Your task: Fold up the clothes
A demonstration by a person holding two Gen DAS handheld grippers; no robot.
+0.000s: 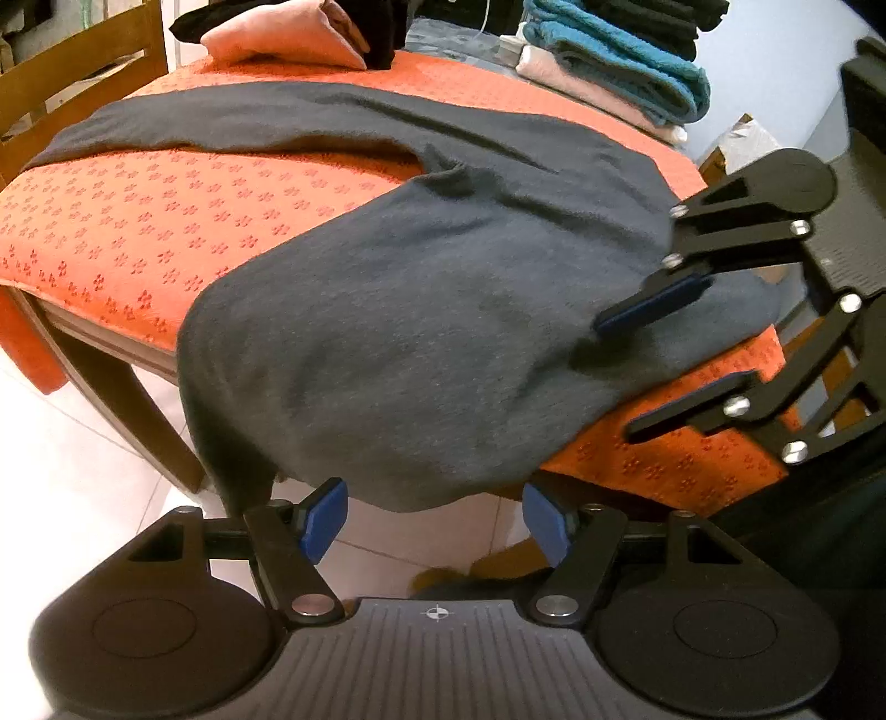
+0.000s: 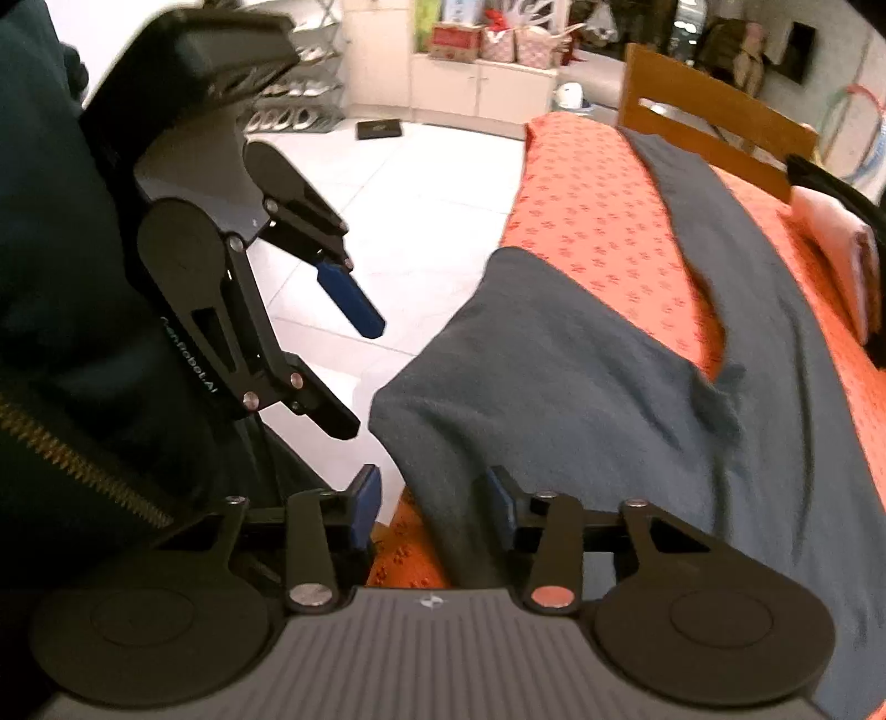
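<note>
The dark grey garment (image 1: 421,310) lies spread across the orange patterned tablecloth (image 1: 127,221), filling the centre of the left wrist view, with its lower hem drooping over the table's near edge toward the white tile floor (image 1: 72,471). One long sleeve stretches off to the upper left of the frame.

Left gripper (image 1: 434,518) sits at the bottom centre, jaws spread wide — the hanging hem dips between the blue pads (image 1: 324,518) but nothing is pinched. Right gripper (image 1: 670,354) comes in from the right edge, also spread apart, upper finger over the cloth and lower finger over the tablecloth edge, not clamped on anything.

In the right wrist view the same garment (image 2: 581,399) runs from bottom centre to upper right, its corner lying between the right gripper's fingers (image 2: 501,498).

Plenty of bare tablecloth at centre left — the far edge is crowded though: a folded pink item (image 1: 282,39) upper left, and a blue towel stack (image 1: 620,55) upper right.
</note>
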